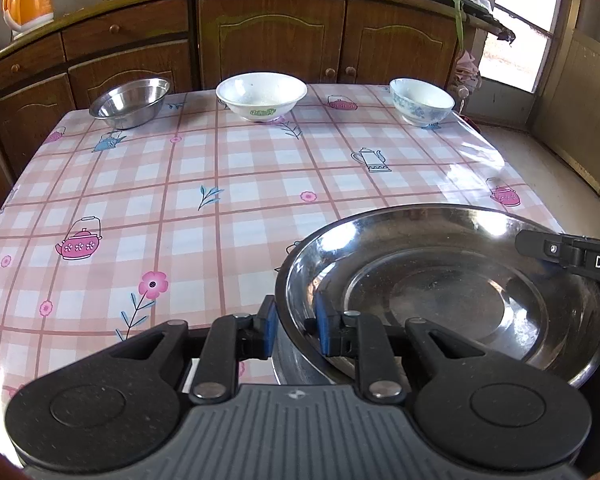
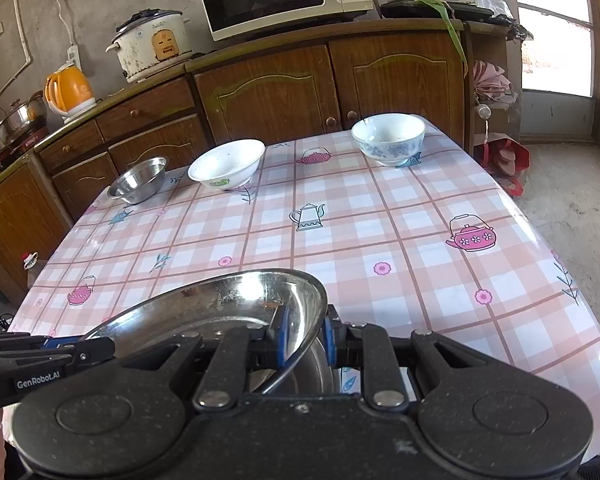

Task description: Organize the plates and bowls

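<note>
- Wide, shallow stainless-steel plate [image 1: 440, 300] sits at the near edge of the pink checked tablecloth [image 1: 180, 200], over a second steel dish.
- My left gripper [image 1: 296, 330] and right gripper [image 2: 304, 336] clench opposite rims.
- Likely light, stiff, slick: rim grips suit it.

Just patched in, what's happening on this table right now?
A person holds a large steel plate with both grippers at the near edge of the table. The left gripper and the right gripper each have their jaws clamped on opposite sides of its rim. Along the far edge sit a small steel bowl, a white bowl and a blue-patterned bowl, untouched.
</note>
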`<action>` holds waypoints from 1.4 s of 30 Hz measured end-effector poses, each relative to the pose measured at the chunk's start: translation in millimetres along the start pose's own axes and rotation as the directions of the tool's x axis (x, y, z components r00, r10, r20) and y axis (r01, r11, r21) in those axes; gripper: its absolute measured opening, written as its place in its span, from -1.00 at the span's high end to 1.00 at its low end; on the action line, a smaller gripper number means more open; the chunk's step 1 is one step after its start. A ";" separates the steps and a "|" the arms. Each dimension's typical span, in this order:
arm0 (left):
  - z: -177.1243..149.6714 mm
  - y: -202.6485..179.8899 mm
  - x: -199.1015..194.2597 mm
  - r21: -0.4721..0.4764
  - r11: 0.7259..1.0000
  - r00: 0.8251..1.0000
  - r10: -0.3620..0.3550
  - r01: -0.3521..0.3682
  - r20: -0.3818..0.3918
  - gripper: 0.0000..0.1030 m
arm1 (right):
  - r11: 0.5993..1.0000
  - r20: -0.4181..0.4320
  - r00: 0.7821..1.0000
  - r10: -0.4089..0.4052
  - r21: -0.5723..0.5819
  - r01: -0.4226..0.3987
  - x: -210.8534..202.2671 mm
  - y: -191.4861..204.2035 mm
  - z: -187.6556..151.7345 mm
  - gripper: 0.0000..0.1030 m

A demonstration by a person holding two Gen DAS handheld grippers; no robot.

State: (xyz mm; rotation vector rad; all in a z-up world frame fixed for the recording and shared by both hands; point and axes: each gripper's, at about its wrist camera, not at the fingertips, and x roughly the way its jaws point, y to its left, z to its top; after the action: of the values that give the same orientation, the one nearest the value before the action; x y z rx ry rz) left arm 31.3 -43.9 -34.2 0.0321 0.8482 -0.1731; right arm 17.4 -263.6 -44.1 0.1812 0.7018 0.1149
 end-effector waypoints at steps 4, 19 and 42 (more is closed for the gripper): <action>-3.8 -2.2 4.3 0.004 1.000 1.000 -0.004 0.004 -0.010 0.60 | 1.000 -0.017 1.000 -0.009 -0.002 0.009 3.1 -3.5 -5.0 0.54; -13.0 -5.9 16.7 0.012 1.000 1.000 0.015 -0.015 -0.018 0.59 | 1.000 -0.039 0.999 -0.025 -0.010 0.025 13.4 -5.4 -16.4 0.54; -21.3 -5.7 30.7 0.039 0.998 0.999 0.041 -0.040 -0.028 0.54 | 0.997 -0.081 0.995 -0.059 -0.062 0.054 36.6 0.8 -27.6 0.54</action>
State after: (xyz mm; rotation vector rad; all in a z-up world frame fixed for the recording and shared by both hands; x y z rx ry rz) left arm 34.3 -51.7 -71.1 0.0880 0.8719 -0.1508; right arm 27.2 -253.3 -87.7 0.0991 0.7848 0.0895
